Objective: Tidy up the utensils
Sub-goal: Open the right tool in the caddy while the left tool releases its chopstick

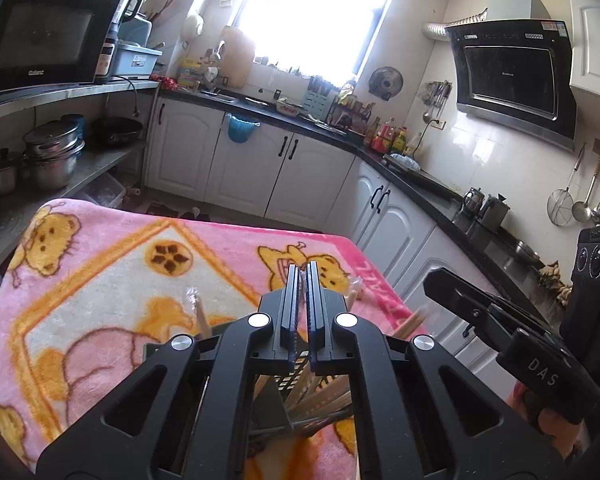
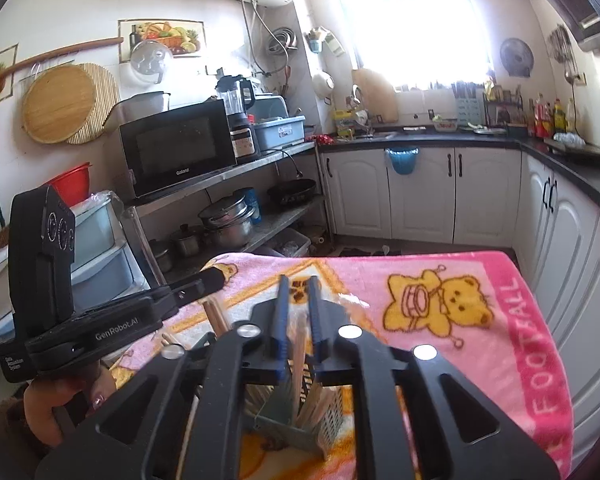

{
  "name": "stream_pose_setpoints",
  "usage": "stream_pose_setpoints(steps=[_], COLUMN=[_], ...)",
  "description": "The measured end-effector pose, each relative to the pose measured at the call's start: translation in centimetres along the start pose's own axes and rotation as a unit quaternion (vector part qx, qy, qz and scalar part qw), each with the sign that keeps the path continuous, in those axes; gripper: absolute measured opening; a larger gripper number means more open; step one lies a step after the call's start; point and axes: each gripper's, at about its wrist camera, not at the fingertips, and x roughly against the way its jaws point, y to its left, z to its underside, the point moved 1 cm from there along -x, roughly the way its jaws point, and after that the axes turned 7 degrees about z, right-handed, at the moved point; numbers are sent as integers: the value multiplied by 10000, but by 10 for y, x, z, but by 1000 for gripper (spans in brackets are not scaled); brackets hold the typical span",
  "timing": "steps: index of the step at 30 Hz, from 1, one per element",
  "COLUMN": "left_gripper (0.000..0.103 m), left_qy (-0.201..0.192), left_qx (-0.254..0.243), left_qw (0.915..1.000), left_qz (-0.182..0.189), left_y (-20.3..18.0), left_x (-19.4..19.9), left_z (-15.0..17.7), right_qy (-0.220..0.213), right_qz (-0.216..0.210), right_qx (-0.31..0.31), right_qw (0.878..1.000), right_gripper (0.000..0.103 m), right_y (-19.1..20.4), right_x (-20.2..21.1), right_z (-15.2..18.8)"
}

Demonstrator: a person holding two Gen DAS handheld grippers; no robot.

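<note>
A grey-green slotted utensil holder (image 2: pixel 300 428) stands on the pink bear blanket (image 2: pixel 460 312), filled with wooden chopsticks (image 1: pixel 320 396). My right gripper (image 2: pixel 298 280) hovers right above it, jaws a small gap apart, with one chopstick (image 2: pixel 298 356) standing upright between them. My left gripper (image 1: pixel 301 268) is above the same holder (image 1: pixel 288 384), its fingers almost together with nothing seen between them. More chopsticks (image 1: pixel 202 316) stick up beside its arms. The right gripper's body (image 1: pixel 512 320) shows in the left wrist view; the left gripper's body (image 2: pixel 112 320) shows in the right wrist view.
The blanket covers a small table (image 1: pixel 100 264) in a kitchen. A steel shelf with a microwave (image 2: pixel 176 152) and pots (image 2: pixel 228 220) is on the left. White cabinets (image 2: pixel 420 196) and a dark counter run behind and along the right.
</note>
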Motion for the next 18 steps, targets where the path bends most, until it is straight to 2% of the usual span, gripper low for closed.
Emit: stream_pose_setpoints(steps=[7,11,12,16,18], left_gripper=[1,1,3,29,30], left_qy=[36,72,89,63,57], left_qx=[41,82,80,75,69], left_qw=[10000,9999,9999,9999,9999], left_qz=[-70,-82,-94,-127,-139], left_y=[4,5,4,1,0], left_x=[5,10,11,20,25], left_z=[4,6,7,8,9], right_qy=[69,79,84,121,143], right_qz=[36,25,20,77,110], right_qx=[87,72,72,129,161], right_qw=[9999,9999,9999,9998,9997], right_gripper=[19,30,30,37,40], right_y=[-4,-4,-5,-5,-5], right_x=[11,16,17,25,29], right_z=[4,6,7,11,14])
